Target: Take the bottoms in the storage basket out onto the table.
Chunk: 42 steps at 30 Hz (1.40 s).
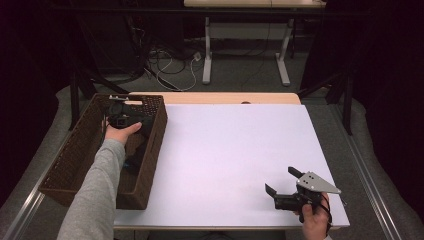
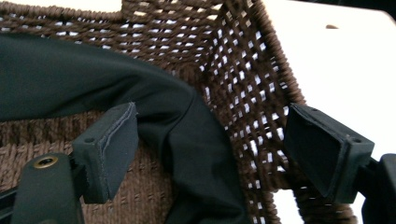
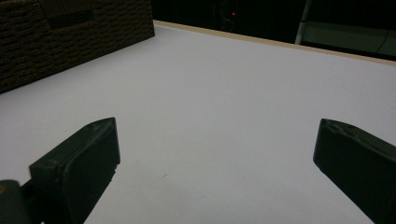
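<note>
A brown woven basket (image 1: 70, 155) stands at the table's left edge. My left gripper (image 1: 120, 111) reaches down inside its far end, held by a hand in a grey sleeve. In the left gripper view the left gripper (image 2: 215, 154) is open, and a black cloth (image 2: 187, 126) lies on the basket floor between its jaws. The left pad (image 2: 116, 144) sits right at the cloth's fold, while the right pad (image 2: 313, 144) stands apart by the woven wall (image 2: 243, 70). My right gripper (image 1: 280, 180) is open near the table's front right corner, with nothing between its jaws (image 3: 217, 163).
The white tabletop (image 1: 235, 150) stretches between the basket and the right gripper. In the right gripper view the basket's outer wall (image 3: 70, 32) stands at the far left. Behind the table there are cables (image 1: 170, 70) on the floor and another table's white legs (image 1: 282, 60).
</note>
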{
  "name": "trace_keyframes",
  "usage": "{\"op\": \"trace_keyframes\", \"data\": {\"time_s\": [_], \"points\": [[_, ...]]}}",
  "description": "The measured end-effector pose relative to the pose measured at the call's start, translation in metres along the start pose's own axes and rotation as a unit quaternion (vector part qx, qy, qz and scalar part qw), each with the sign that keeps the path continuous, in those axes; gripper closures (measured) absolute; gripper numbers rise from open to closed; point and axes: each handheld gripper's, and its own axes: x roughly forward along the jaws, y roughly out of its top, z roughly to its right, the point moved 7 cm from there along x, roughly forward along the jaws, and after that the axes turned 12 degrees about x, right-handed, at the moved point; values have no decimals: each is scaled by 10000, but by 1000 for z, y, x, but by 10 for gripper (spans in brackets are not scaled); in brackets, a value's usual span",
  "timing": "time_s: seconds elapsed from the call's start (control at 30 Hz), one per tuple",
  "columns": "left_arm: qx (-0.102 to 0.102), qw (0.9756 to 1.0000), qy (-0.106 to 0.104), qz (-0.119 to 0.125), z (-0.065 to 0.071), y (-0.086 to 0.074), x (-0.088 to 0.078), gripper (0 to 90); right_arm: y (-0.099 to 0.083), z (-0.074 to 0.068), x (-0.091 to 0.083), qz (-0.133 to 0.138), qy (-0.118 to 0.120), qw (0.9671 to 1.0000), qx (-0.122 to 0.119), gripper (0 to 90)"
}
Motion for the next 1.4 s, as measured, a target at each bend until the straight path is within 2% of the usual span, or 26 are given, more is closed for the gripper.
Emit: {"op": "trace_keyframes", "data": {"time_s": [0.03, 0.1, 0.3, 0.43, 0.6, 0.77, 0.8, 0.87, 0.9, 0.97, 1.23, 1.4], "points": [[-15, 10000, 60, 13, -1, -1, 2, 184, 0, 0, 0, 0, 0, 10000, 0, 1], [-78, 10000, 40, -29, -1, -3, 5, 184, -1, 0, 0, -17, 18, 10000, 30, 1], [44, 9994, 23, -341, 2, -11, 13, 219, -1, 0, 0, -17, 31, 10000, 29, 2], [90, 9993, 75, -363, 4, -14, 18, 268, -1, -1, 0, -22, 25, 10000, 28, 2], [125, 9984, 81, -553, 3, -20, 24, 283, -1, -1, 1, -29, 53, 10000, 6, 3], [-109, 9987, -25, -489, 0, -24, 27, 284, -1, 0, 2, -30, 51, 10000, 24, 4], [-90, 9986, -8, -518, -1, -25, 27, 282, -1, -1, 2, -17, 71, 10000, 28, 4], [47, 9975, 197, -670, -5, -28, 29, 293, -2, -1, 3, -33, 74, 10000, 39, 4], [47, 9971, 196, -734, -6, -31, 31, 292, -2, -1, 3, -39, 79, 10000, 44, 4], [-57, 9972, 44, -741, -6, -33, 34, 286, -2, -1, 3, -50, 65, 10000, 53, 4], [-26, 9967, -15, -814, -4, -38, 42, 277, -3, 0, 4, -95, 95, 9999, 57, 5], [-116, 9962, -64, -857, -4, -41, 45, 283, -3, -1, 4, -100, 118, 9998, 79, 7]]}}
